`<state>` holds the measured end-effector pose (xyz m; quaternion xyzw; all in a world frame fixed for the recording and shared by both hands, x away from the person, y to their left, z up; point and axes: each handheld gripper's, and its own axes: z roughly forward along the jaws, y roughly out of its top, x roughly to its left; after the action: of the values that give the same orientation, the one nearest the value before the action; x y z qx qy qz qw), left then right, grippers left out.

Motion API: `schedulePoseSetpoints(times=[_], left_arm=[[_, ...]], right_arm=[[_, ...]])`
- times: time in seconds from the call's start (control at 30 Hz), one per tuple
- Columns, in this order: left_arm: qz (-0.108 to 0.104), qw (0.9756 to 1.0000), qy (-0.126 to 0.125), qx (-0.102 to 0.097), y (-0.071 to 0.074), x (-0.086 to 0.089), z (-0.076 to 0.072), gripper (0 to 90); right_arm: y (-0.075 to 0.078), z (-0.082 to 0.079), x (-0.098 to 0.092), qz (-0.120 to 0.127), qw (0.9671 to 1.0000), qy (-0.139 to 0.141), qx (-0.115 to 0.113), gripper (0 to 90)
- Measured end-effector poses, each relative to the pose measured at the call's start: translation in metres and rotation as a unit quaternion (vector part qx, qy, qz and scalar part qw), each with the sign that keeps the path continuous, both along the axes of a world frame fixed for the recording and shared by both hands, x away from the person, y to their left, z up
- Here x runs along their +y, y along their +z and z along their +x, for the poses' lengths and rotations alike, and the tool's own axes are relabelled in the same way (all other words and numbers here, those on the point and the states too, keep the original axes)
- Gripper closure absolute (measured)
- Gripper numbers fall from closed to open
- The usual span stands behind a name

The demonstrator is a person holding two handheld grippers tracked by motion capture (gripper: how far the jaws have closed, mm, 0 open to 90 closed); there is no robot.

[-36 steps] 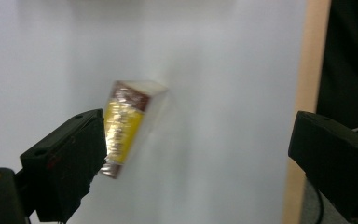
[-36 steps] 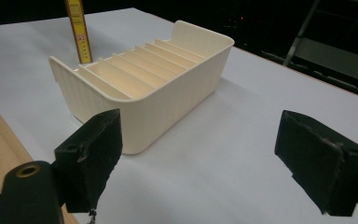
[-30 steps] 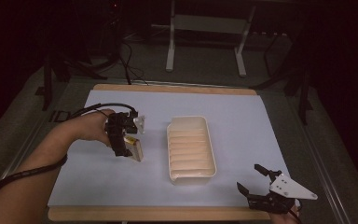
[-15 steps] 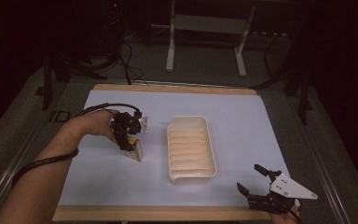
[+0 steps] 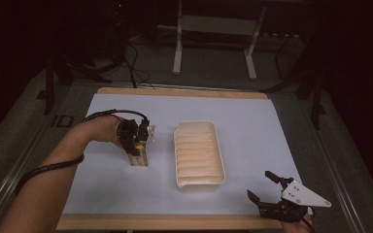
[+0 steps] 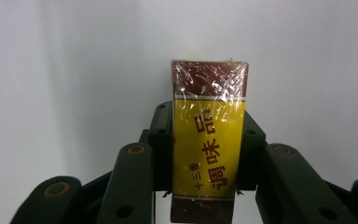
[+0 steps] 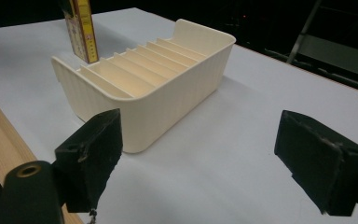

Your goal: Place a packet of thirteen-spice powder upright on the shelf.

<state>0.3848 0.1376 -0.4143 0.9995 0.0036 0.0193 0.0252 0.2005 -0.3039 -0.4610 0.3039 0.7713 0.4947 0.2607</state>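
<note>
The left forearm (image 5: 63, 155) reaches in from the lower left, its hand carrying the left claw (image 5: 135, 141), which points down toward the desk. Its jaws have just been closing and now press from both sides on a box (image 6: 209, 140) held between them. The right claw (image 5: 264, 194) rests low at the near right, jaws spread wide apart with nothing between them.

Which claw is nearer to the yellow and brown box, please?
The left. The left claw is shut on the yellow and brown box, its jaws pressing on both sides. The right claw is open near the table's front edge, beyond the cream tray.
</note>
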Motion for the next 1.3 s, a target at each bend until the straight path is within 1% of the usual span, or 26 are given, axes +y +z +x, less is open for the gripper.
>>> schedulePoseSetpoints(times=[0.1,0.17,0.3,0.33,0.37,0.4,0.43,0.5,0.53,0.57,0.63,0.7,0.73,0.8,0.87,0.9,1.1,1.13,1.23,1.3], left_arm=[[-0.017,0.9998,0.006,0.010,0.008,0.000,0.000,67.8],[-0.024,0.9996,0.008,0.011,0.014,-0.001,0.000,67.8],[-0.023,0.9996,0.018,0.004,0.025,-0.004,-0.001,67.9],[-0.024,0.9994,0.022,0.005,0.027,-0.005,-0.001,67.8],[-0.024,0.9994,0.022,0.005,0.027,-0.005,-0.001,67.8],[-0.029,0.9990,0.031,0.010,0.032,-0.005,0.000,67.8],[-0.030,0.9988,0.035,0.013,0.034,-0.006,0.000,67.9],[-0.035,0.9985,0.038,0.017,0.037,-0.007,-0.001,67.9],[-0.035,0.9983,0.042,0.021,0.039,-0.007,-0.001,67.9],[-0.034,0.9983,0.042,0.020,0.041,-0.008,-0.001,67.9],[-0.036,0.9980,0.046,0.023,0.045,-0.009,-0.001,67.9],[-0.040,0.9979,0.045,0.023,0.048,-0.011,-0.001,67.9],[-0.044,0.9975,0.048,0.024,0.050,-0.011,-0.001,67.9],[-0.052,0.9974,0.044,0.024,0.055,-0.014,-0.002,67.9],[-0.056,0.9970,0.048,0.024,0.057,-0.016,-0.002,68.0],[-0.054,0.9973,0.045,0.023,0.059,-0.018,-0.002,67.9],[-0.062,0.9967,0.048,0.019,0.069,-0.026,-0.002,67.9],[-0.062,0.9967,0.048,0.019,0.069,-0.026,-0.002,67.9],[-0.070,0.9958,0.055,0.024,0.078,-0.033,-0.002,67.8],[-0.080,0.9947,0.059,0.028,0.082,-0.036,-0.001,67.8]], right_arm=[[0.000,0.000,0.000,0.000,1.0000,0.000,0.000,15.2],[0.000,0.000,0.000,0.001,1.0000,0.001,0.000,15.2],[0.000,0.000,0.000,0.001,1.0000,0.001,0.001,15.2],[0.000,0.000,0.000,0.000,1.0000,0.002,0.000,15.2],[0.000,0.000,0.000,0.000,1.0000,0.002,0.000,15.2],[0.000,0.000,0.000,0.001,1.0000,0.002,0.000,15.2],[0.000,0.000,0.000,0.001,1.0000,0.002,-0.001,15.2],[0.000,0.000,0.000,0.001,1.0000,0.003,0.001,15.3],[0.000,0.000,0.000,0.001,1.0000,0.003,0.001,15.3],[0.000,0.000,0.000,0.001,1.0000,0.003,0.001,15.3],[0.000,0.000,0.000,0.000,1.0000,0.004,0.002,15.3],[0.000,0.000,0.000,0.000,1.0000,0.004,0.001,15.3],[0.000,0.000,0.000,0.000,1.0000,0.004,0.001,15.3],[0.000,0.000,0.000,-0.001,1.0000,0.005,0.001,15.3],[0.000,0.000,0.000,-0.001,1.0000,0.004,0.001,15.3],[0.000,0.000,0.000,-0.001,1.0000,0.004,0.001,15.3],[0.000,0.000,0.000,-0.001,1.0000,0.004,0.001,15.3],[0.000,0.000,0.000,-0.001,1.0000,0.004,0.001,15.3],[0.000,0.000,0.000,-0.001,1.0000,0.005,0.001,15.3],[0.001,0.000,0.000,-0.001,1.0000,0.005,0.001,15.3]])
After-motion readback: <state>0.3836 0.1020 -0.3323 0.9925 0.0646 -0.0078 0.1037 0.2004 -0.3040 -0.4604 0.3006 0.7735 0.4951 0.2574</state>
